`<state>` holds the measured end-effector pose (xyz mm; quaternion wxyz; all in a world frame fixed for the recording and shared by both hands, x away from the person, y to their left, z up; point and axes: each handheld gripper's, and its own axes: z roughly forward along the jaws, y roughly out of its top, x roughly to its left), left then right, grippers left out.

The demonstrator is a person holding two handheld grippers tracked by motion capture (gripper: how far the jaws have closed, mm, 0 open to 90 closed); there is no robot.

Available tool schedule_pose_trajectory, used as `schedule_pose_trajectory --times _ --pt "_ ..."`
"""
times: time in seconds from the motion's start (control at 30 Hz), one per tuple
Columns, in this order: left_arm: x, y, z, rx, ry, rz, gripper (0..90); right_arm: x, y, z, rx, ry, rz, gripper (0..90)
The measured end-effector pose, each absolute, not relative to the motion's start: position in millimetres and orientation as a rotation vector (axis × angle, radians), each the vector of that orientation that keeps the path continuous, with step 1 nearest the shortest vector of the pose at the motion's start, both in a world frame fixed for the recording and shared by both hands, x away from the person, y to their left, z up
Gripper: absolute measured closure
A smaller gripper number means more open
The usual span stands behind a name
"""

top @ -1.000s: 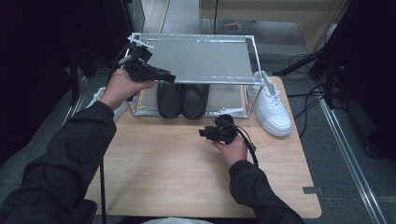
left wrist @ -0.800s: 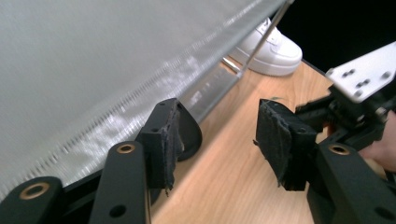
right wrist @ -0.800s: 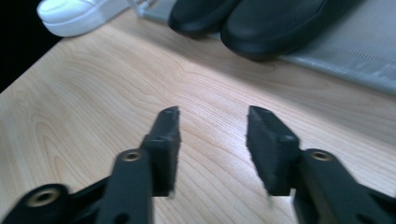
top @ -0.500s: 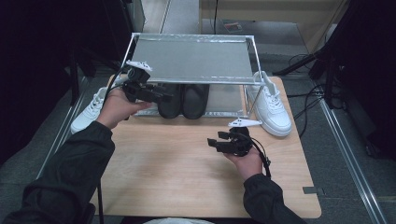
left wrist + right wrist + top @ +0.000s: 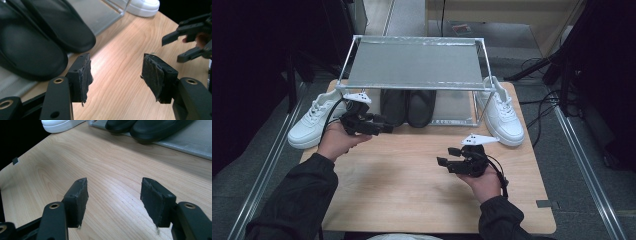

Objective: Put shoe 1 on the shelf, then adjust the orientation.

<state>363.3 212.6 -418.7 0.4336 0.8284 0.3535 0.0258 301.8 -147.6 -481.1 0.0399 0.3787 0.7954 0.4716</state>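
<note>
A pair of black slippers sits on the lower shelf of a metal rack. One white sneaker lies left of the rack and another right of it. My left gripper hovers low in front of the slippers; its jaws have just been opening and hold nothing. My right gripper hangs over the bare wooden table, pointing left; its jaws have also just opened and are empty. The left gripper view catches the right gripper farther off.
The wooden table stretches in front of the rack. The rack's mesh top shelf overhangs the slippers. A small marker sits near the table's right front edge. Cables and dark equipment lie on the floor to the right.
The left hand has come down from the rack's top left corner to the table in front of the slippers. The right hand has drifted right and toward the table's near edge.
</note>
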Motion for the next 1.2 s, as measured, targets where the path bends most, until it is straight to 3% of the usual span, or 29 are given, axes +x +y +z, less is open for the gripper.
schedule_pose_trajectory --times 0.4,1.2 --pt "348 226 -442 2.087 0.877 0.063 39.5 309 -141 -483 1.137 2.438 1.431 40.9" --pt "357 288 -444 2.011 1.017 0.085 44.7 313 -139 -483 1.133 2.439 1.435 41.5"
